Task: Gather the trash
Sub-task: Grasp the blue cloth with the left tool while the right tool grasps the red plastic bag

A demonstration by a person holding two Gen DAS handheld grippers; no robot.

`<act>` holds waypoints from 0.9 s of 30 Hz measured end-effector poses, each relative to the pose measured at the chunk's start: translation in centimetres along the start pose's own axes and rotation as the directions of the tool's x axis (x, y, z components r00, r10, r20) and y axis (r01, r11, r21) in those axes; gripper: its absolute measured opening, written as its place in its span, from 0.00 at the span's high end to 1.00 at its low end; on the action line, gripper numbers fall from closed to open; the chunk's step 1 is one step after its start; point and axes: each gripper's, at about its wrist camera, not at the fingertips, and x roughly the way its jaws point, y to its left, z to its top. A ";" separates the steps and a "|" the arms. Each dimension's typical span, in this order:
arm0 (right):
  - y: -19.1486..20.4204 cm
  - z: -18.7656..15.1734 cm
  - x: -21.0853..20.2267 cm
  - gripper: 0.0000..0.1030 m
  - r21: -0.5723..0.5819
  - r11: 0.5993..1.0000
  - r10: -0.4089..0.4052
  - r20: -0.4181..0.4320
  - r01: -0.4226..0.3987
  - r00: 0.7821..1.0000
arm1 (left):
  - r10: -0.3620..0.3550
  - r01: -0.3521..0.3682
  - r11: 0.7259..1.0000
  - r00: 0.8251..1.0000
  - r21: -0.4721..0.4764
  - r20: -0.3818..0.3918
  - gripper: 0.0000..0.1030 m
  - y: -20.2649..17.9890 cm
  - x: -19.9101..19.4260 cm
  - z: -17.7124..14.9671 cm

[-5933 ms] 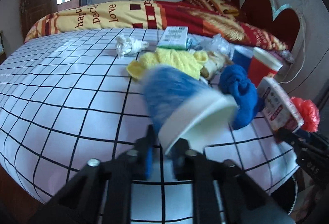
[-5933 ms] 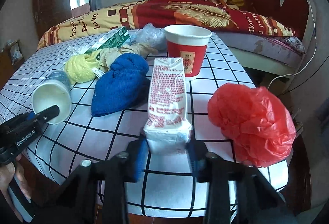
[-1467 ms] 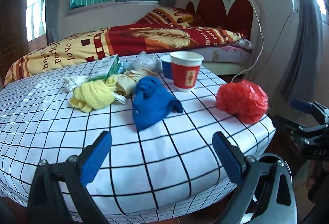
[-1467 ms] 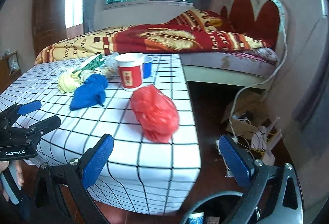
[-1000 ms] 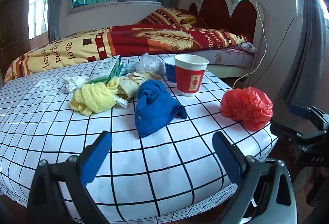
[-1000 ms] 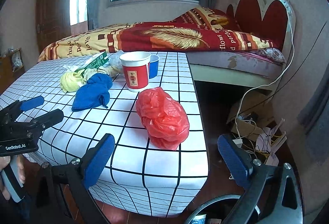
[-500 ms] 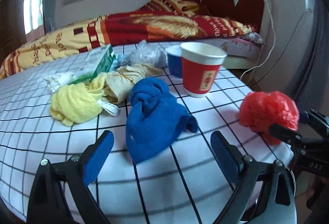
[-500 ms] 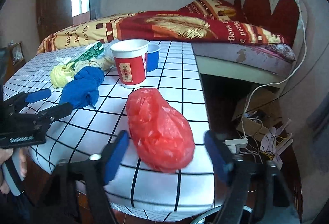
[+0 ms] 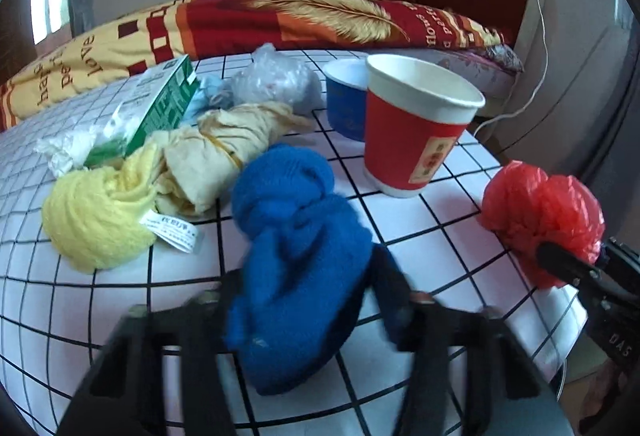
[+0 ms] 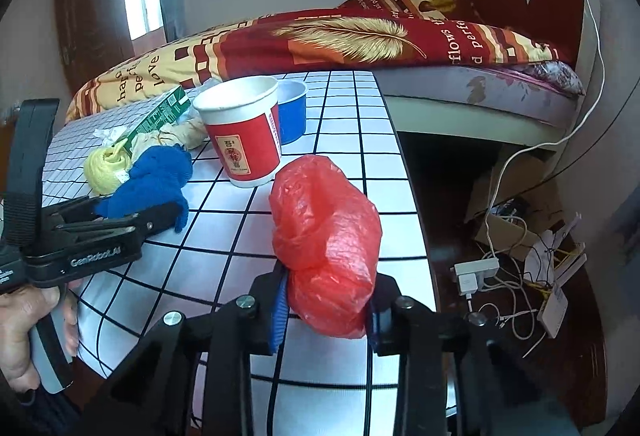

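Note:
A knotted blue cloth [image 9: 296,256] lies on the checked table [image 9: 420,220]. My left gripper [image 9: 308,288] is around its near end, jaws closing, and the blurred pads press its sides. From the right wrist view the same left gripper [image 10: 136,214] pinches the blue cloth [image 10: 156,180]. A crumpled red plastic bag [image 10: 328,244] sits at the table's near right corner. My right gripper [image 10: 326,300] is shut on it, blue pads squeezing both flanks. The left wrist view shows the red bag [image 9: 540,220] with the right gripper [image 9: 576,256] at it.
Behind stand a red paper cup [image 9: 416,140] and a blue cup [image 9: 344,104]. A yellow cloth [image 9: 96,220], a beige bundle [image 9: 216,148], a green carton [image 9: 160,108] and a clear bag [image 9: 276,80] lie left. Cables and a power strip [image 10: 476,272] litter the floor right of the table.
Both grippers moved in toward the table and went from wide open to closed, the left around the blue cloth and the right around the red bag.

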 end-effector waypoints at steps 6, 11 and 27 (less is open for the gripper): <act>-0.5 -0.8 -1.8 0.70 0.025 1.000 0.004 0.015 -0.005 1.000 | -0.073 0.073 0.997 0.996 0.006 0.048 0.87 -0.1 -2.0 -0.6; -0.9 -1.4 -3.8 0.71 0.042 0.999 0.000 0.047 -0.002 0.999 | -0.120 0.119 0.993 0.985 0.016 0.120 0.88 -0.6 -5.0 -1.2; -3.5 -4.8 -11.9 0.72 0.085 0.995 -0.066 0.130 0.055 0.989 | -0.205 0.177 0.974 0.955 0.143 0.212 0.88 -5.1 -10.8 -3.6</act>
